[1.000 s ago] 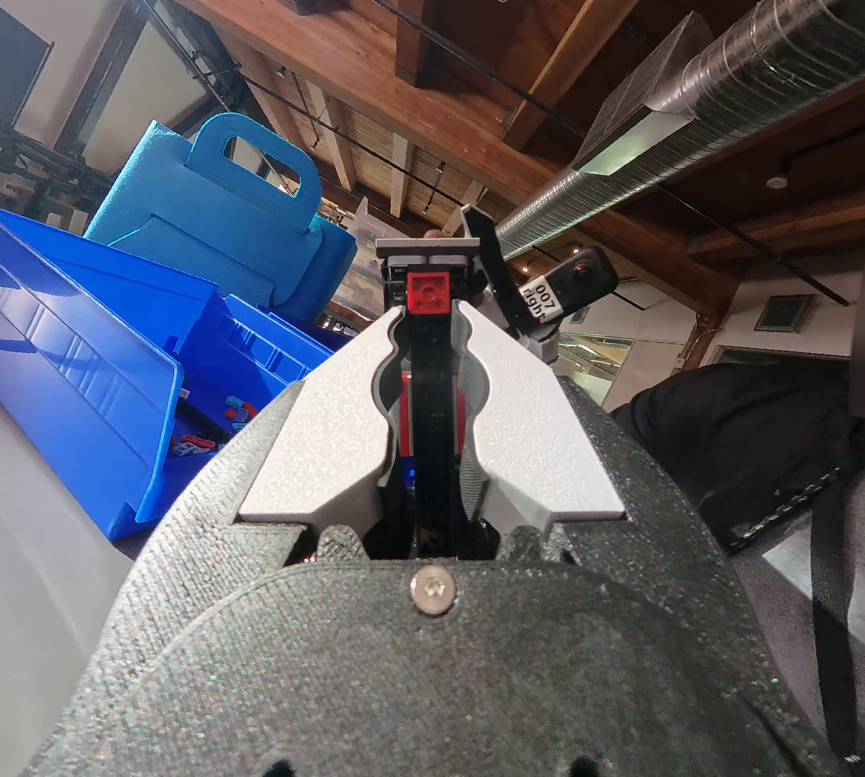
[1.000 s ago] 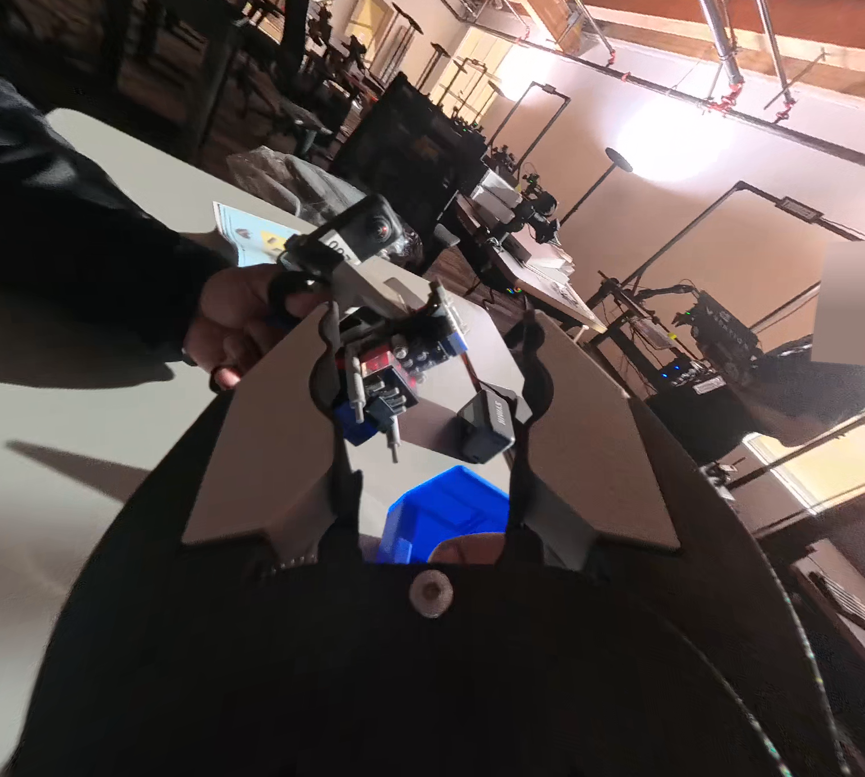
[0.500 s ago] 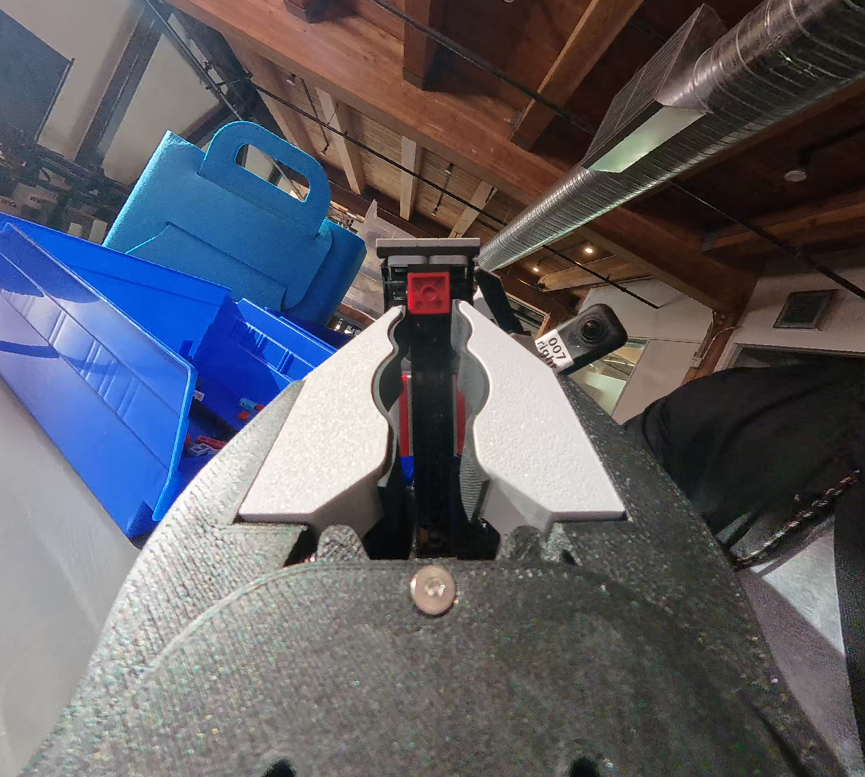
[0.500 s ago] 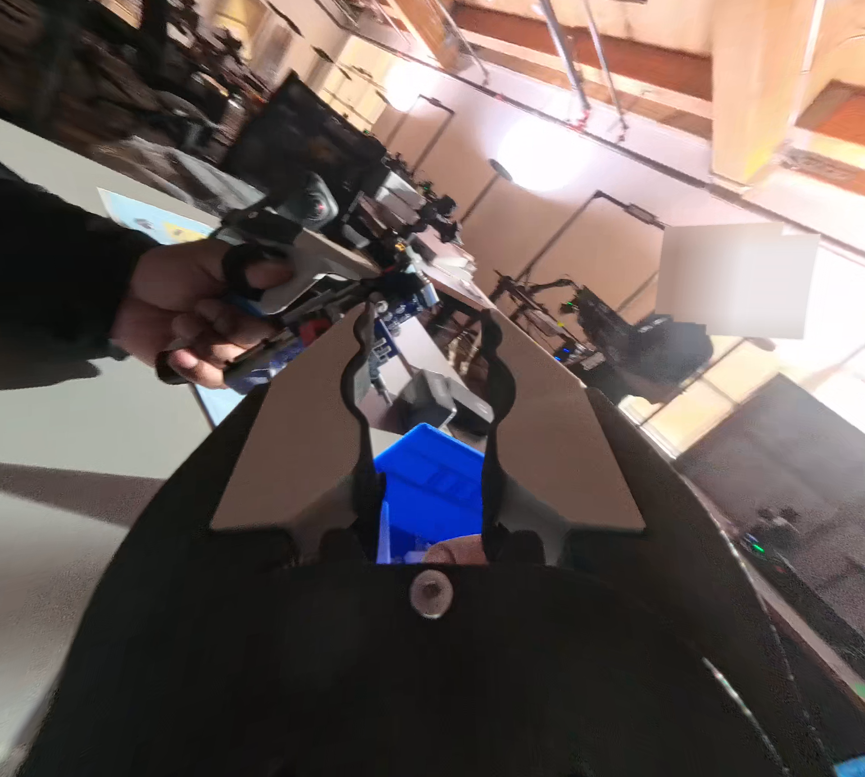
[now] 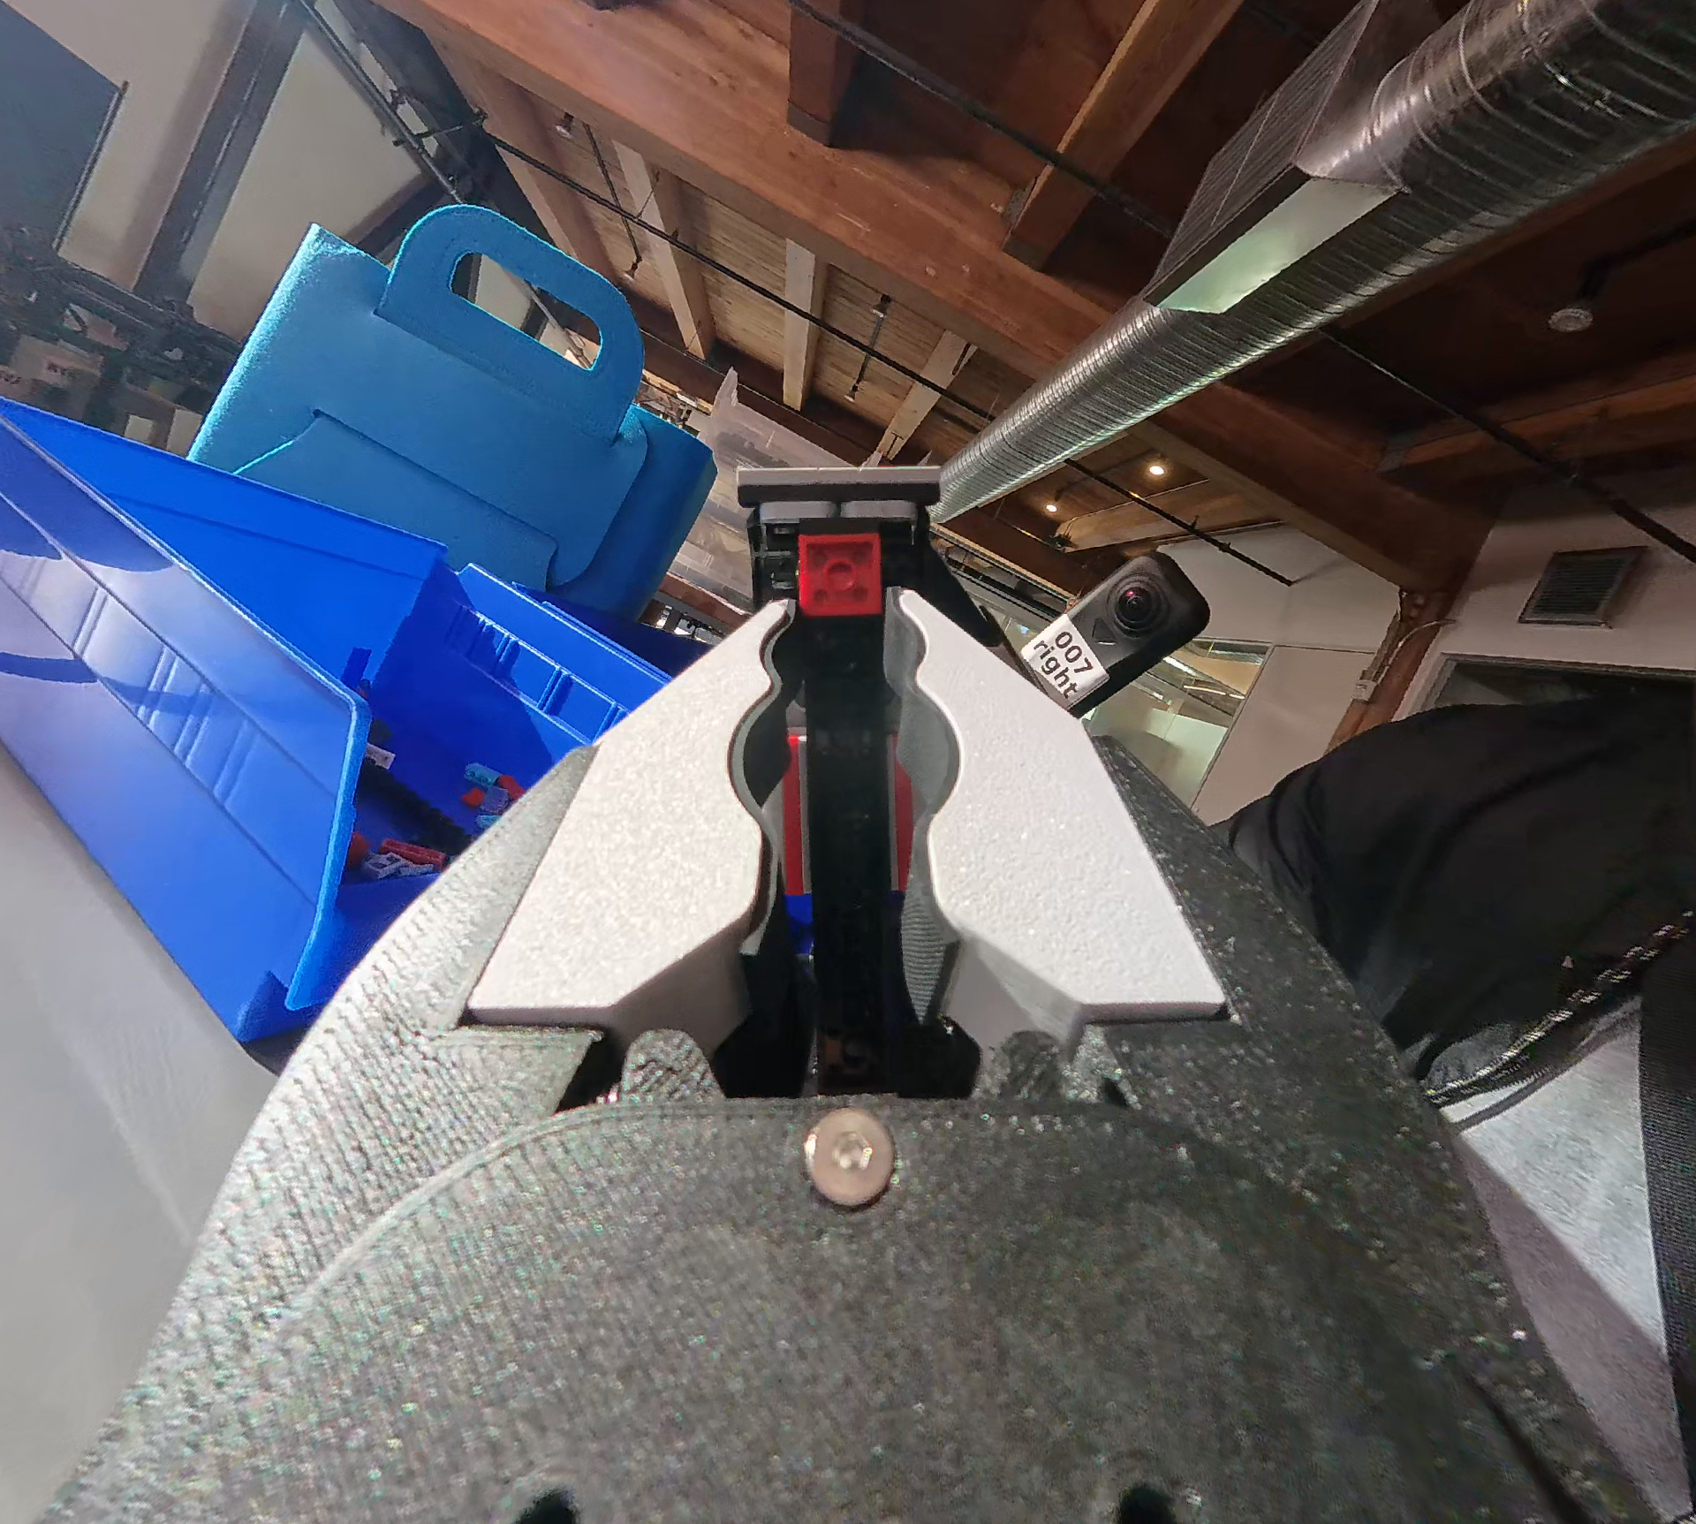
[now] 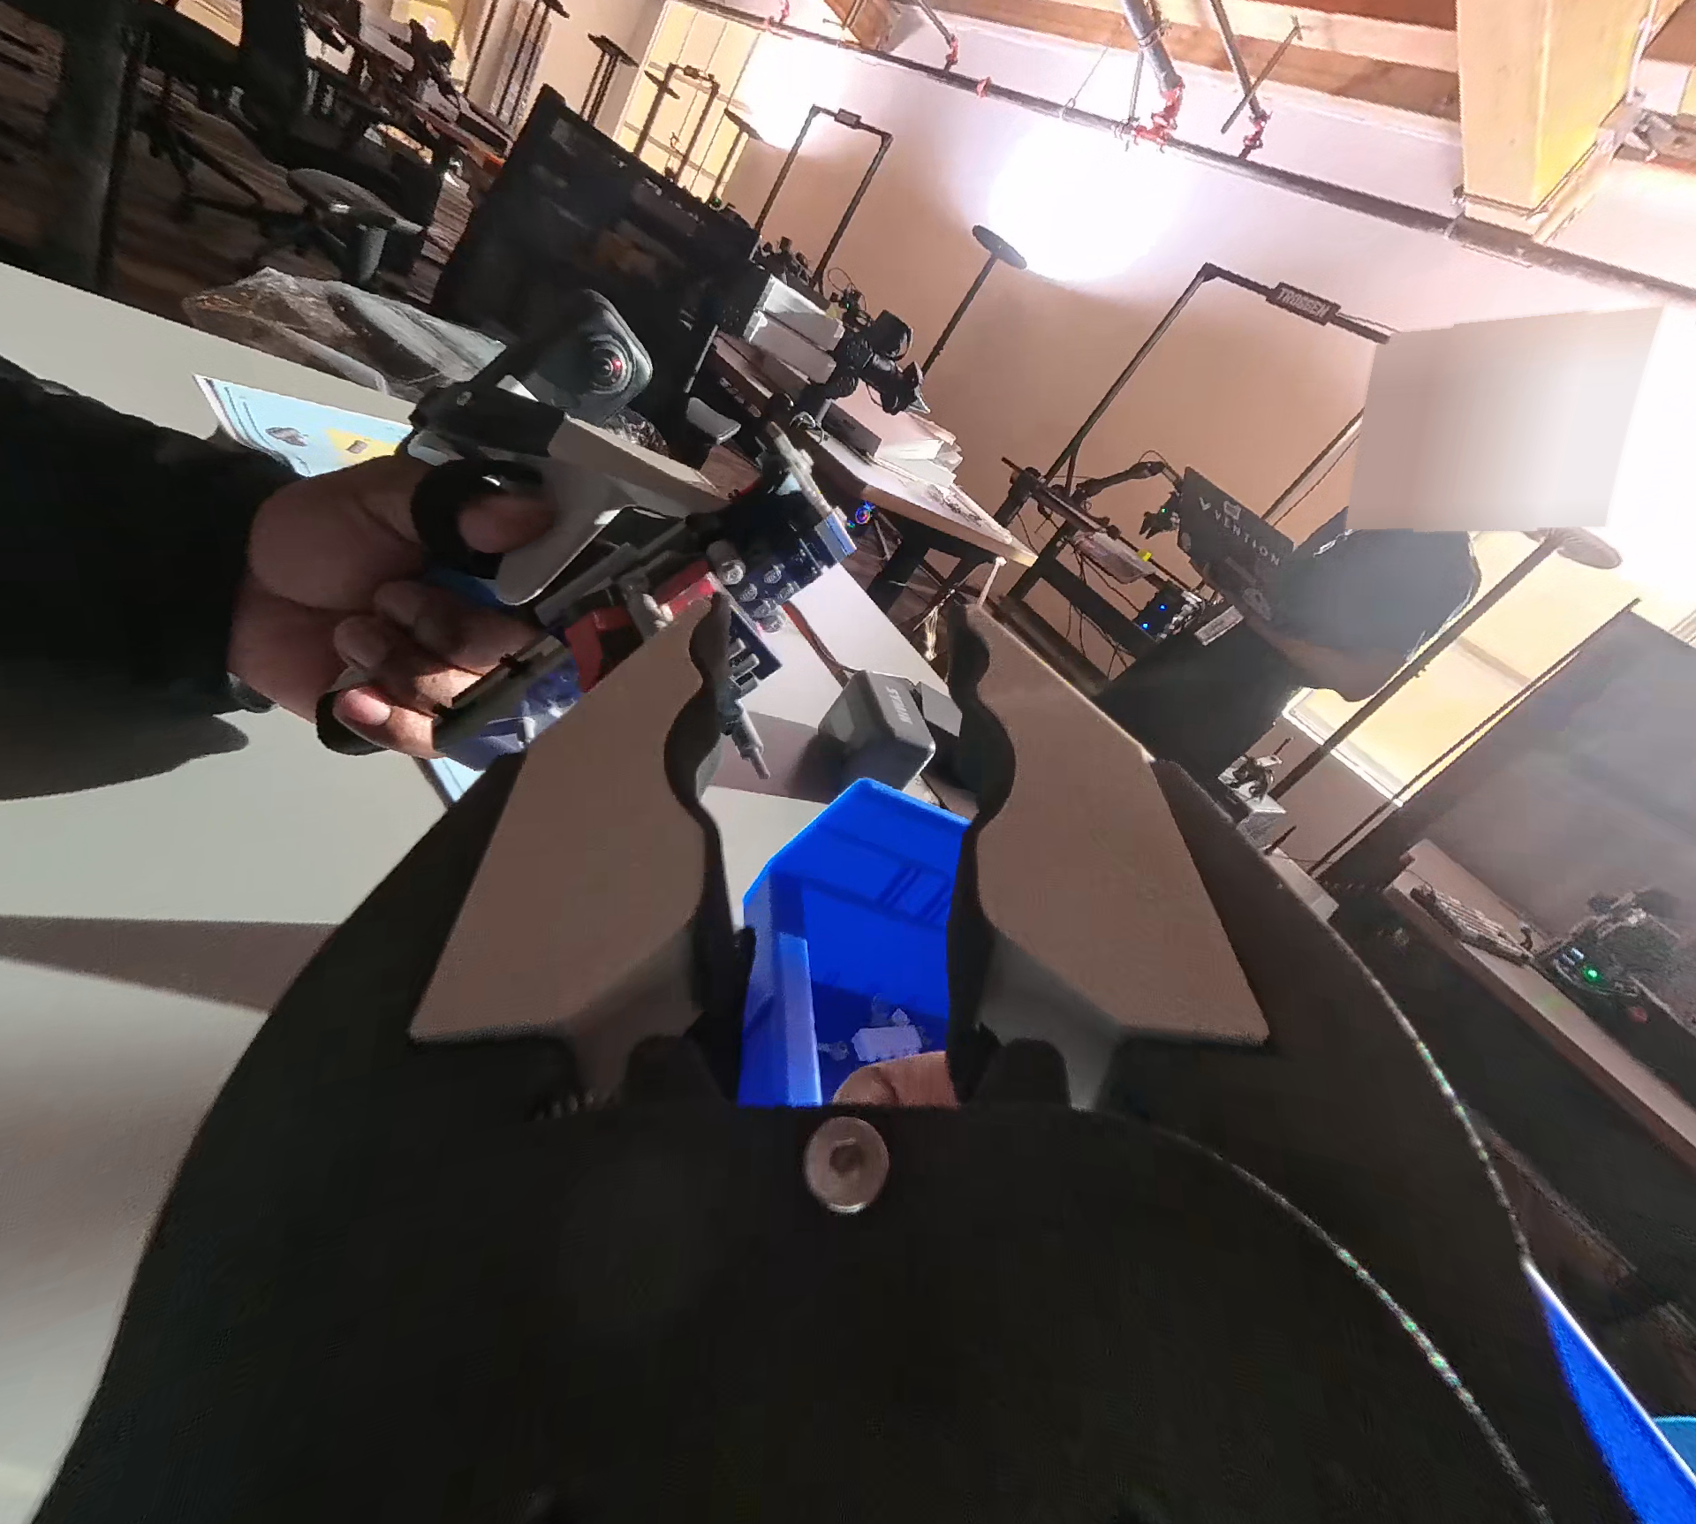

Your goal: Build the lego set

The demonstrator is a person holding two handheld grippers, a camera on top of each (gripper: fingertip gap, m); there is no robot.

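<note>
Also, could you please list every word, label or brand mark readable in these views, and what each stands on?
I won't quote writing; these things bear it:
White sticker on the black camera: legible.
Black laptop lid: pale brand mark, legible.
Grey box: small mark.
Black overhead frame: small plate, blurred.
Pale blue booklet: print too small.

I saw a printed white label [image 5: 1065, 665] on the camera [image 5: 1138, 608] just right of the left claw [image 5: 842, 608]. Beyond the right claw [image 6: 832, 622], a grey box [image 6: 881, 723] ahead, a black lid [image 6: 1234, 534] to the right and a frame sign [image 6: 1303, 300] above it carried lettering.
</note>
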